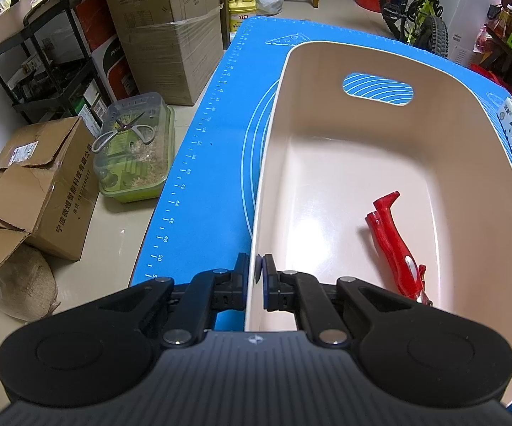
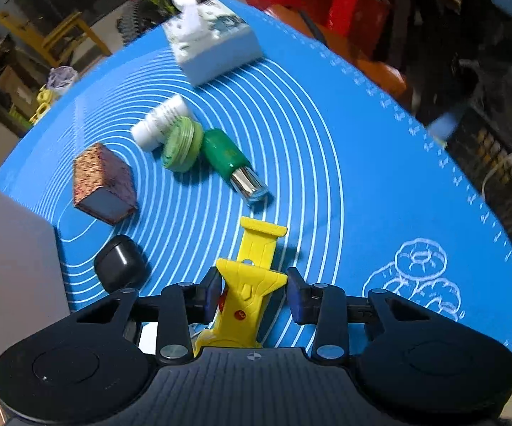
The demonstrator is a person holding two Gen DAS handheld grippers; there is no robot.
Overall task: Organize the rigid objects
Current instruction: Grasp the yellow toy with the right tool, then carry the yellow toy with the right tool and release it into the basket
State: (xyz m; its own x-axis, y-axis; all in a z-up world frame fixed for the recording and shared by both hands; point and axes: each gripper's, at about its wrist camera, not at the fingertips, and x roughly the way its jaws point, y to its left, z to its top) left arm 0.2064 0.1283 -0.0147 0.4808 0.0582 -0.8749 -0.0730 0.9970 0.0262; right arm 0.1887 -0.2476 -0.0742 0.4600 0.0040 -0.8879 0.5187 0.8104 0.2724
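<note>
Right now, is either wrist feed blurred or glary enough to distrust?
Left wrist view: sharp, soft glare on the bin floor, fisheye bends its rim. Right wrist view: tissue box and far background smeared by motion; yellow tool between the tongs reads clearly.

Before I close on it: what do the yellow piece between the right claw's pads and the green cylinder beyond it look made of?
Yellow piece: looks like moulded hard plastic, matte to satin, with crisp ridges and uniform colour. Green cylinder: glossy green body, probably plastic or lacquered, ending in a mirror-bright cap that looks like metal or chrome plating; the picture cannot settle which.
</note>
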